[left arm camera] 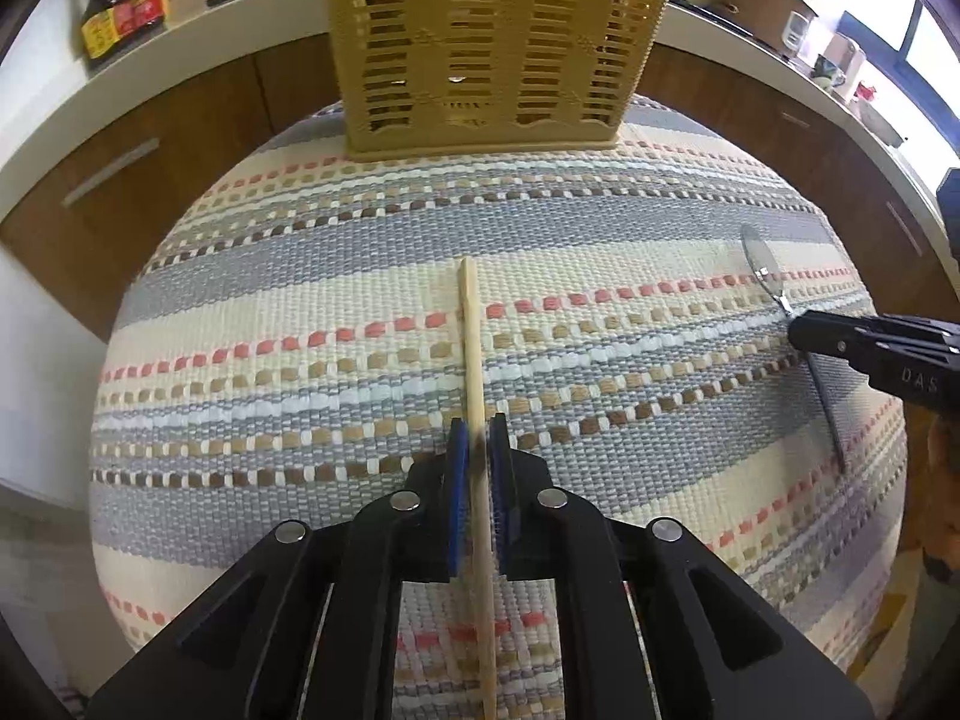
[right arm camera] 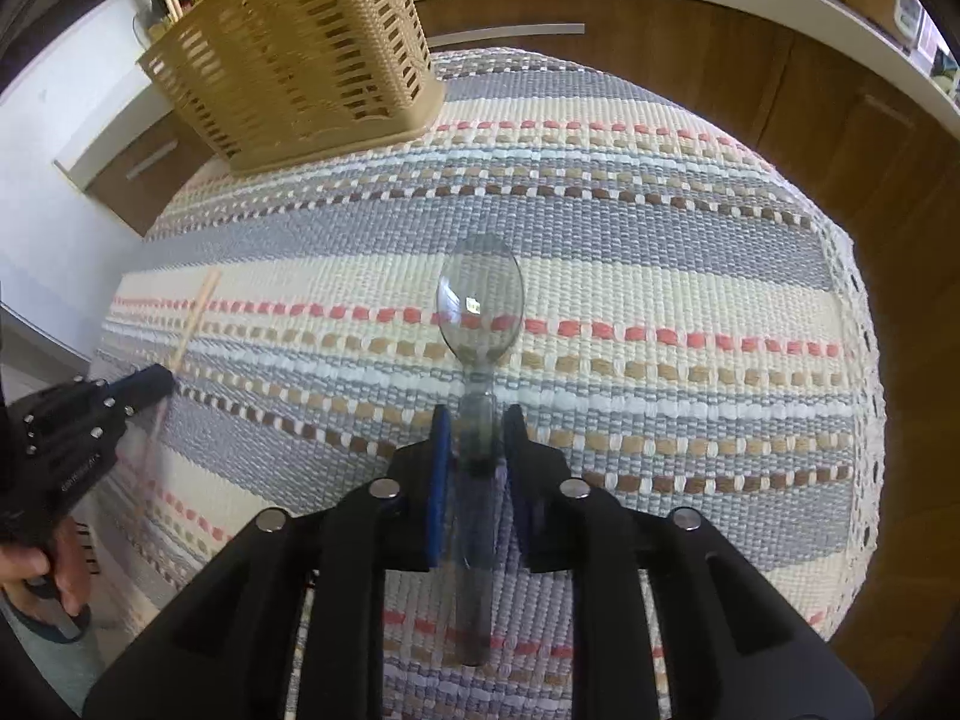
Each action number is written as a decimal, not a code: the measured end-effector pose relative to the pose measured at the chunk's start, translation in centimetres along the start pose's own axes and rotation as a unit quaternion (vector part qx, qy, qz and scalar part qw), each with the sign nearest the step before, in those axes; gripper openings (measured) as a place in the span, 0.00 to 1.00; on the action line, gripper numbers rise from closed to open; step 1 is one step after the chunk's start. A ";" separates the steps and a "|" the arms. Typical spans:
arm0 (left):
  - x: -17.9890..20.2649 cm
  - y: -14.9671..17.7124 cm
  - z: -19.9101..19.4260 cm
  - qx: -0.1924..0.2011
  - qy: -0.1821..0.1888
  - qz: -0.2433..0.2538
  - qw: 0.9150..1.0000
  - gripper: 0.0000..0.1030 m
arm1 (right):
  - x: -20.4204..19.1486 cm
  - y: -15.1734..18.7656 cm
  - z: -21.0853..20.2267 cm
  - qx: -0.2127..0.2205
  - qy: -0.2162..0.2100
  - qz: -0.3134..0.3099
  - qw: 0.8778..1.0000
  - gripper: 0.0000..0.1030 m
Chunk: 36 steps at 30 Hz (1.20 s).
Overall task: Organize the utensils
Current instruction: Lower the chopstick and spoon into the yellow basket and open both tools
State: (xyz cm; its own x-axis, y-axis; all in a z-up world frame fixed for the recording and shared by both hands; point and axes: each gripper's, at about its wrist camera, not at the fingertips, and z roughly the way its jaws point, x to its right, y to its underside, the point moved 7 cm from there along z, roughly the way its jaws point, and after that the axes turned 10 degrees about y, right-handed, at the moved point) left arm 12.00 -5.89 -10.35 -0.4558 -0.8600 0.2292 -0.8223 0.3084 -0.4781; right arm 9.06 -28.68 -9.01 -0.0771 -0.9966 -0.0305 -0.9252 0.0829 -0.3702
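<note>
The left tool straddles a wooden chopstick that lies on the striped cloth of the table, running near to far. Its blue pads sit close on either side of the stick, but I cannot tell whether they already pinch it. The right tool straddles the neck of a clear plastic spoon, bowl pointing far. Small gaps show between pads and handle, so it looks not yet clenched.

The tan slotted basket stands at the far edge of the cloth, well apart from both utensils; it sits straight ahead of the left tool and to the far left of the right one.

The step in hand appears to be gripping both pieces. To do it well, close each tool squarely across the shaft with the pads low on the cloth (a thin stick rolls easily). The spoon is slick and light, so squeeze firmly at the neck before lifting. Then raise both level and tip the handles down into the basket's open top.
</note>
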 end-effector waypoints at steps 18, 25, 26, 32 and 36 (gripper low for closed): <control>1.5 -2.3 2.1 -0.091 -0.036 0.093 0.991 0.04 | -3.6 -1.1 0.4 -0.033 0.071 -0.073 0.994 0.10; 1.0 -6.5 -3.0 0.028 0.015 0.057 0.998 0.04 | -5.1 -5.0 -5.3 0.071 -0.003 -0.072 0.995 0.10; 1.1 -7.8 -4.5 0.059 0.022 0.055 0.997 0.04 | -5.4 -6.1 -6.8 0.097 -0.015 -0.072 0.993 0.10; 2.5 -14.3 -12.2 0.203 0.040 0.065 0.976 0.04 | -6.1 -11.3 -12.3 0.202 -0.060 -0.067 0.975 0.10; 3.0 -17.8 -15.8 0.283 0.044 0.072 0.955 0.04 | -6.2 -14.6 -14.7 0.261 -0.077 -0.065 0.960 0.10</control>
State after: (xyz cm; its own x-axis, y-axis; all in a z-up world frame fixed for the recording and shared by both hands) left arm 19.89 -7.58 12.25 -0.5982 -0.7798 0.1845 -0.4444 0.1312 -0.8862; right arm 17.56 -23.75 10.22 0.1193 -0.9900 -0.0750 -0.6080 -0.0131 -0.7938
